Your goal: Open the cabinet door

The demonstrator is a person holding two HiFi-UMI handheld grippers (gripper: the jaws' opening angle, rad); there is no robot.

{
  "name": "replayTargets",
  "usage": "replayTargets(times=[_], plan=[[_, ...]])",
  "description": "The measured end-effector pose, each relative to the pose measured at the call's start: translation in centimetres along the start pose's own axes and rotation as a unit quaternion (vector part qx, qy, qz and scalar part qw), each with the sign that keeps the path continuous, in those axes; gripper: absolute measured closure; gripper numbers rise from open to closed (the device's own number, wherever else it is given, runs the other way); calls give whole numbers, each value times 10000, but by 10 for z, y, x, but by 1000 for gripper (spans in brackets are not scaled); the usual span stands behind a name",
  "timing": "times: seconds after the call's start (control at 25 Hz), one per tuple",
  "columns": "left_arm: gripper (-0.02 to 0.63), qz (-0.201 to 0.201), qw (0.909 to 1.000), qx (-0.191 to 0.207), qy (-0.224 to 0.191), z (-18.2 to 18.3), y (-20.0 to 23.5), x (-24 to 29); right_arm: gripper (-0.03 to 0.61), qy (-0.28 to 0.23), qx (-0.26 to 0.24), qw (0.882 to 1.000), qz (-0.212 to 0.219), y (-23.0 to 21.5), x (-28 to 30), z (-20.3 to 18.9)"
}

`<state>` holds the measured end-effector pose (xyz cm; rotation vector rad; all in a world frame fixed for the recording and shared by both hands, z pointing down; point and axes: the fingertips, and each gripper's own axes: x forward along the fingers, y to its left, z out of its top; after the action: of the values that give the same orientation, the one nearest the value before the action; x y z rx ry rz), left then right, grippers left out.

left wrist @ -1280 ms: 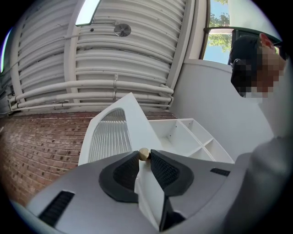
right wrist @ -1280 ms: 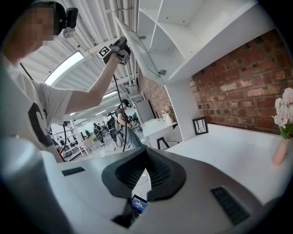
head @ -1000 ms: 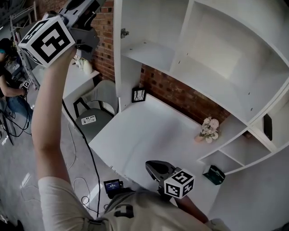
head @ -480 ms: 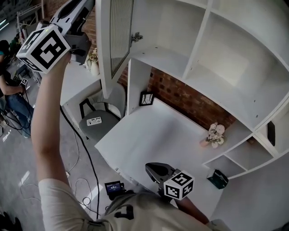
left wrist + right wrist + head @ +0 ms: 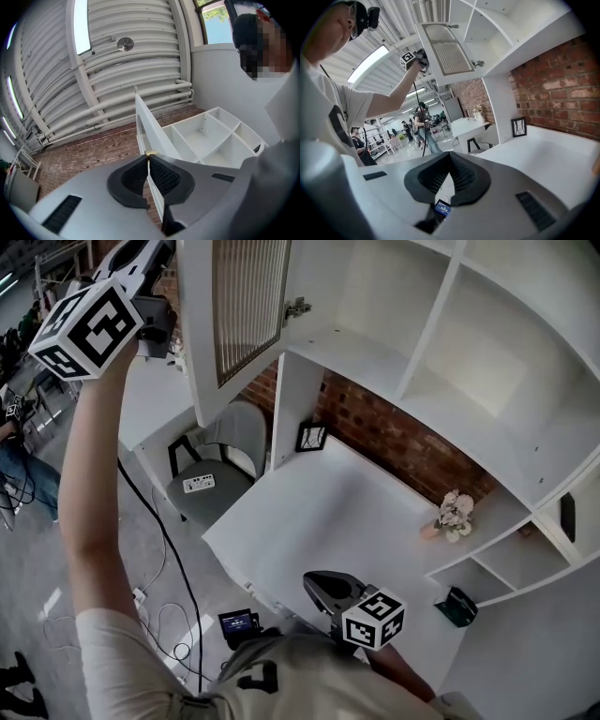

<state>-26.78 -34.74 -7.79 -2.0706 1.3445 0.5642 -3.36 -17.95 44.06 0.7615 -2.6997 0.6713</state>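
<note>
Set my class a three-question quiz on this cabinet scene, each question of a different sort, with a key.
1. True or false: the cabinet door stands swung open.
2. Which gripper is up at the door's edge? A. left gripper B. right gripper C. neither
3. Fill in: the flowers stand on the white ___.

Key
1. True.
2. A. Its jaws are closing on the door's edge, while the right gripper is low by the desk, shut and empty.
3. desk.
</note>
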Motion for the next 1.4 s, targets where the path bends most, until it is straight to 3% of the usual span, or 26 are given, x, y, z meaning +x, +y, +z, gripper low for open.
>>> replayTargets(times=[0.48, 0.88, 1.16, 1.4], plan=[[597, 903, 9953, -24, 336, -27, 67, -34, 557, 77, -17, 10000, 8, 1, 7, 0], [597, 630, 9909, 791, 883, -37, 40, -62, 557, 156, -61, 9998, 142, 7, 23, 4], [598, 537, 9827, 1043, 1435, -46, 15, -85, 557, 86, -34, 9999, 89, 10, 24, 6], [598, 186, 9752, 1179, 1864, -64, -22, -114, 557, 48, 22, 10000, 66, 15, 21, 3]])
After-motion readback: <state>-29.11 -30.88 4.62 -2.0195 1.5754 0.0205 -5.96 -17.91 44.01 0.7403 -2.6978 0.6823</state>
